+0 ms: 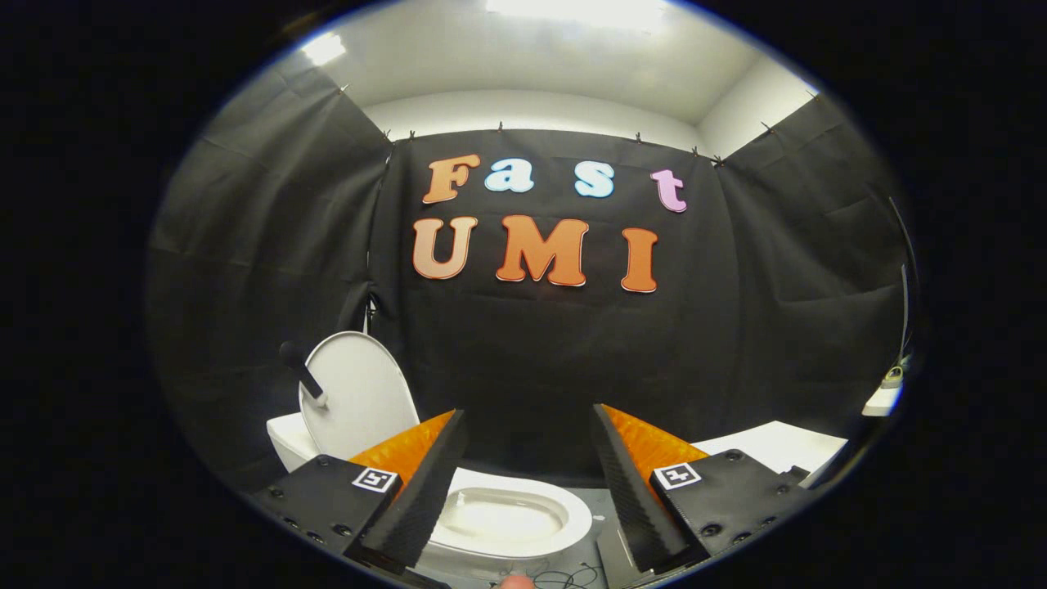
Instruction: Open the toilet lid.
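- The gripper [530, 483] hovers above the toilet bowl [507, 519], fingers spread wide, holding nothing.
- The white toilet lid [360, 397] stands raised upright, beyond the left finger.

Toilet lid [360, 393] white, bowl [507, 519] white with a warm cream glow inside. Gripper [523, 478] fingers [417, 491] black with ribbed faces, orange backing behind, black-and-white square markers [375, 479] on black mounts.

Hand-held gripper [530, 483] level, pointing forward; fingers [417, 491] spread wide apart, nothing between them.
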